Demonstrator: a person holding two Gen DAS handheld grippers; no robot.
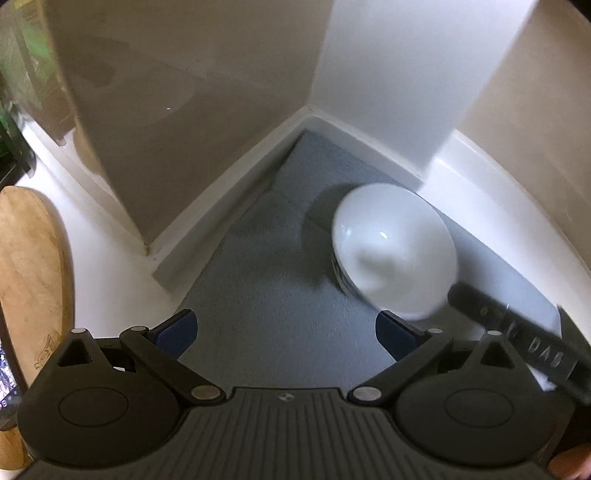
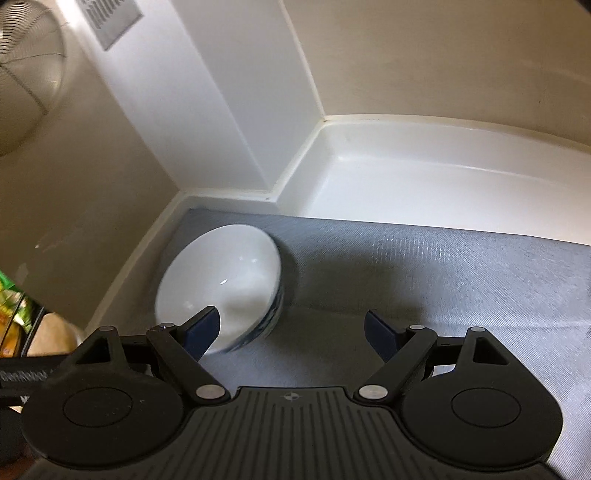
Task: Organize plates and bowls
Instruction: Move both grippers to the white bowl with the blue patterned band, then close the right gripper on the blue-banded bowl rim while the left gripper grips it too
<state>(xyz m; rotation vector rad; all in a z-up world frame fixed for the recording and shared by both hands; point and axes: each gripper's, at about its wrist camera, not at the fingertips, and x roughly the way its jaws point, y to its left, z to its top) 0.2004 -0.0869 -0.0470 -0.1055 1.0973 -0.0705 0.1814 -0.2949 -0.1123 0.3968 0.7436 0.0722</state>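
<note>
A white bowl (image 1: 391, 251) with a blue pattern on its outside sits on a grey mat (image 1: 258, 295) in a white corner, and looks like the top of a small stack. My left gripper (image 1: 286, 332) is open with nothing between its fingers; the bowl lies just ahead of its right finger (image 1: 395, 332). In the right wrist view the same bowl (image 2: 221, 280) is ahead to the left. My right gripper (image 2: 291, 332) is open and holds nothing. Its left finger (image 2: 203, 332) overlaps the bowl's near rim in the picture; I cannot tell whether they touch.
White walls and a raised ledge (image 2: 443, 177) close in the mat (image 2: 406, 277) at the back. A wooden board (image 1: 29, 277) stands at the far left. A fan (image 2: 26, 74) and a vent (image 2: 110, 18) are on the upper left. The right gripper's body (image 1: 517, 343) crosses the left view's right edge.
</note>
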